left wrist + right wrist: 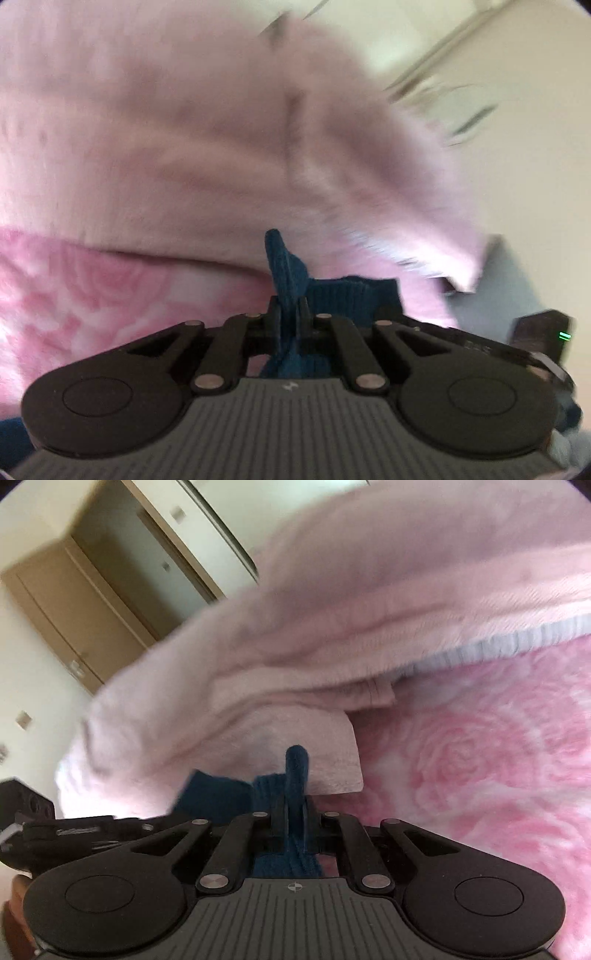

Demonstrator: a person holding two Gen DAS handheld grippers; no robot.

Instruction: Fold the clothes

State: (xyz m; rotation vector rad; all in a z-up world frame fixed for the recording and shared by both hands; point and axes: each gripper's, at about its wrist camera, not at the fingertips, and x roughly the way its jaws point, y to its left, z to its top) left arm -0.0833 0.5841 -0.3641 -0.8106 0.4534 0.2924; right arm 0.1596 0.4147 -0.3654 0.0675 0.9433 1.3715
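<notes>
Two grips, both mine, both pinched tight on the same dark blue ribbed hem. My left gripper has its jaws pressed together on a fold of that knit, which pokes up between them and runs off to the right, where my other tool's dark body shows at the edge with a small green light. Ahead, the pale pink fleece garment fills most of the left view, smeared by blur, so I cannot make out its seams or shape. Below it lies the rose-patterned pink blanket.

My right gripper is likewise clamped on the blue hem, a ridge of it standing between the jaws. The fleece bunches above, with a pale grey-blue ribbed edge along one border. The blanket spreads to the right. At far left, a brown door sits tilted; the garment's far end is cut off.
</notes>
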